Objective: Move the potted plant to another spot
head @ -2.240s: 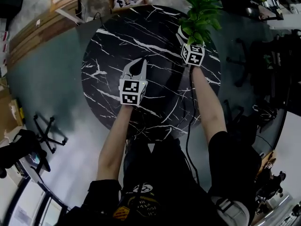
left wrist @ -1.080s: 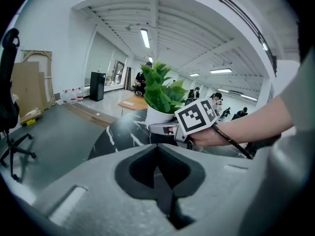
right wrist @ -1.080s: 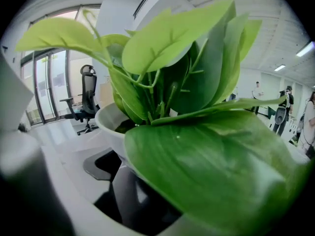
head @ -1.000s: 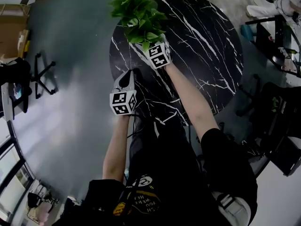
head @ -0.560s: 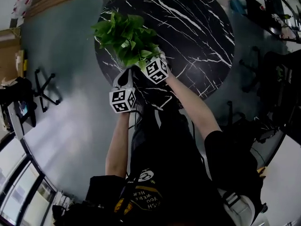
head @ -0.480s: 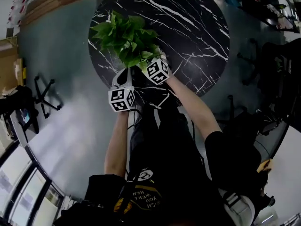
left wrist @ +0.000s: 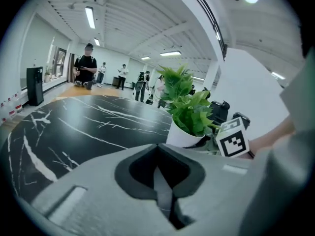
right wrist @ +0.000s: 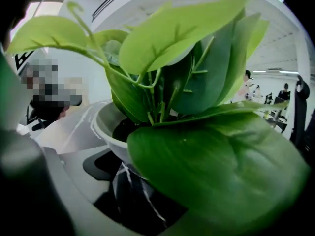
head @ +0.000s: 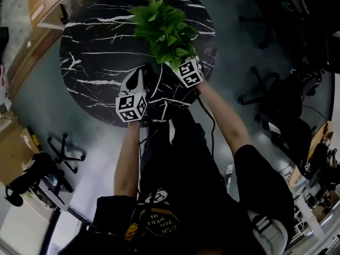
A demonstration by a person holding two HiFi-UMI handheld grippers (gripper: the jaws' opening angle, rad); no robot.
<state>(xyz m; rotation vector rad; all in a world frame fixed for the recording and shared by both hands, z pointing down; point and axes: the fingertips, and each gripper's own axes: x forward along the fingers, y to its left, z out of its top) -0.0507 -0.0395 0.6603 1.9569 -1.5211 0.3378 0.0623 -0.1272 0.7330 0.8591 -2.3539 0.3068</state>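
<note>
Foliage hides most of the job: the potted plant [head: 166, 30] sits over the near right part of the round black marble counter [head: 90, 62], its broad green leaves spilling over the right hand-held gripper [head: 180, 65]. In the right gripper view the white pot [right wrist: 106, 129] lies between that gripper's widely spread jaws, which appear clamped on its wall just under the rim. Whether the base rests on the counter or hangs just above it I cannot tell. The left hand-held gripper [left wrist: 158, 154] is clenched on nothing and hangs over the counter's near edge, just beside the pot. The pot looks small, smooth and tapered, so it should be light but could slide downward out of a loose pinch. It also seems somewhat top-heavy under that spread of leaves. The leaves and thin stems are soft and give no purchase — the sound place to hold is the stiff pot wall below the flared rim, as now, with the pot kept upright so the dark filling stays in. A hard white pot may chip if set down sharply on marble.
</note>
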